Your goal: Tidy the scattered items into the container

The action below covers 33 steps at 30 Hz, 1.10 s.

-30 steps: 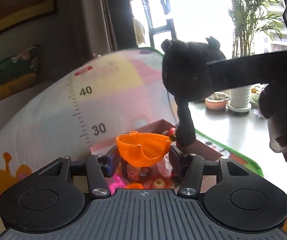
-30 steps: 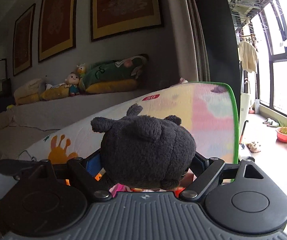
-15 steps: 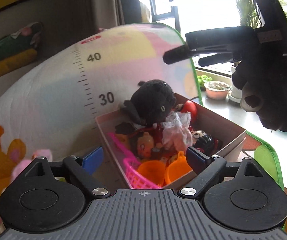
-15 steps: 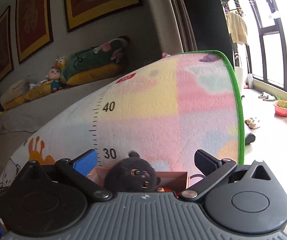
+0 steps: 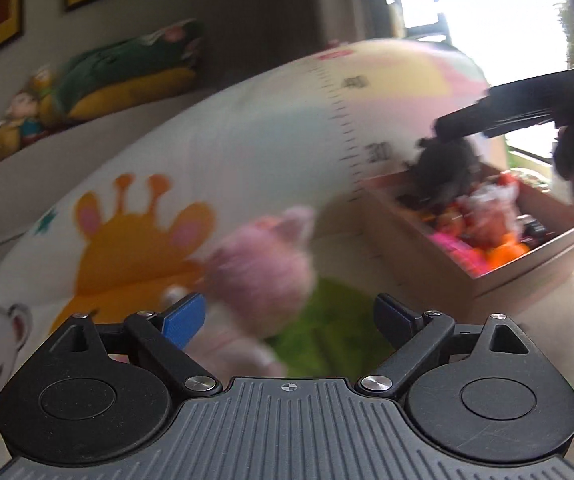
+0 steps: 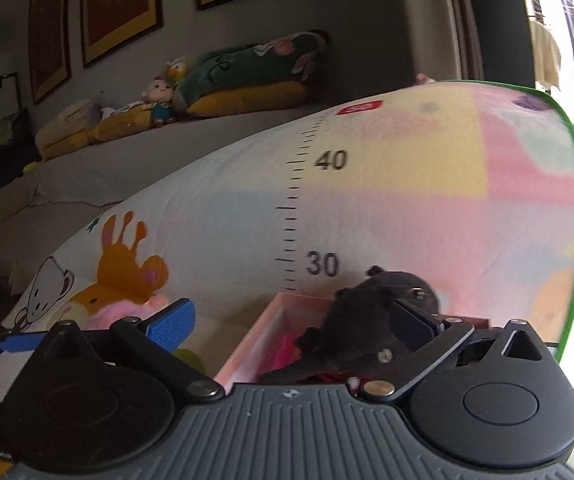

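Pastel play mat [image 6: 387, 200] with a printed ruler marked 30 and 40 and a giraffe drawing covers the floor, with framed pictures [image 6: 99, 4] on the grey wall behind and cushions and dolls lined along a low sofa [image 6: 207, 80]. On the mat stands the cardboard box [image 5: 527, 264], packed with small orange, pink and red toys, and a black plush toy [image 6: 371, 320] lies on top of that heap, its head toward the 30 mark. It sits just ahead of the right tongs [image 6: 291, 320], whose fingers are spread wide and hold nothing. A pink plush toy [image 5: 263, 272], blurred, lies on the mat directly in front of the left tongs [image 5: 287, 318], between their parted, empty fingers but not touched by them; the box is ahead and to their right. A green patch [image 5: 327, 328] lies beside the pink toy.
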{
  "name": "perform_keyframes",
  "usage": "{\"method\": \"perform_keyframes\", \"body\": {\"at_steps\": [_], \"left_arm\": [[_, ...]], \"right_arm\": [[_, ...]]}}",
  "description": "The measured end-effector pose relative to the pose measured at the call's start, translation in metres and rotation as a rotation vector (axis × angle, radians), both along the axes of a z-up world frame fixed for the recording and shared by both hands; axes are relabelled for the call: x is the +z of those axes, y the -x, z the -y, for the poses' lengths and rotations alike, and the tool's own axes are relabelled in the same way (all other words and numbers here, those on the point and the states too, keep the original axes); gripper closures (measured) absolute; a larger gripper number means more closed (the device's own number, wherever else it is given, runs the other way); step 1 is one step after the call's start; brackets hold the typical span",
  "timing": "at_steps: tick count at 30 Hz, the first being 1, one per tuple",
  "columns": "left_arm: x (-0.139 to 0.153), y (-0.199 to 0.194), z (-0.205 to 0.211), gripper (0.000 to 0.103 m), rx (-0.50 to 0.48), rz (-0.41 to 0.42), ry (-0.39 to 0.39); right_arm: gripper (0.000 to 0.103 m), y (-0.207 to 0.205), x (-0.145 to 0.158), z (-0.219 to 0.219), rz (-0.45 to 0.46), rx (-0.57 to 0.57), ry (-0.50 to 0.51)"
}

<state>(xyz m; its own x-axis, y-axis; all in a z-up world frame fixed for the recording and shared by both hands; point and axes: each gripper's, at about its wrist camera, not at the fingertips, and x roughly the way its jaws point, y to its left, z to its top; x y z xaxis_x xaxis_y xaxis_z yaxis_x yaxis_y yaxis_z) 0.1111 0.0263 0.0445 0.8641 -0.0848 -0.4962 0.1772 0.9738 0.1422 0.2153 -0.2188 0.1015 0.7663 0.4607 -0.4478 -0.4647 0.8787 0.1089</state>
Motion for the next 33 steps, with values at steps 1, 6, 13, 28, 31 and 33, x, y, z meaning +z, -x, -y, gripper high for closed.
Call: {"method": "perform_keyframes", "body": {"at_steps": [1, 6, 13, 28, 31, 33], "left_arm": [[-0.003, -0.001, -0.009, 0.008, 0.021, -0.013, -0.004], [-0.019, -0.01, -0.035, 0.008, 0.052, -0.071, 0.001], [-0.029, -0.025, -0.045, 0.008, 0.021, -0.078, 0.007], [-0.035, -0.031, -0.054, 0.011, -0.035, -0.07, 0.045], [-0.034, -0.026, -0.05, 0.015, -0.033, -0.058, 0.032], [-0.032, -0.019, -0.048, 0.017, -0.025, -0.055, 0.04]], "right_arm": [[0.0, 0.003, 0.0, -0.012, -0.002, 0.028, 0.009], [0.0, 0.011, -0.002, -0.072, -0.05, 0.153, 0.025], [0.0, -0.005, -0.021, -0.139, -0.187, 0.194, 0.042], [0.013, -0.051, -0.072, -0.176, -0.455, 0.166, -0.086], [0.014, -0.046, -0.074, -0.171, -0.478, 0.164, -0.119], [0.014, -0.039, -0.072, -0.166, -0.493, 0.165, -0.141]]}}
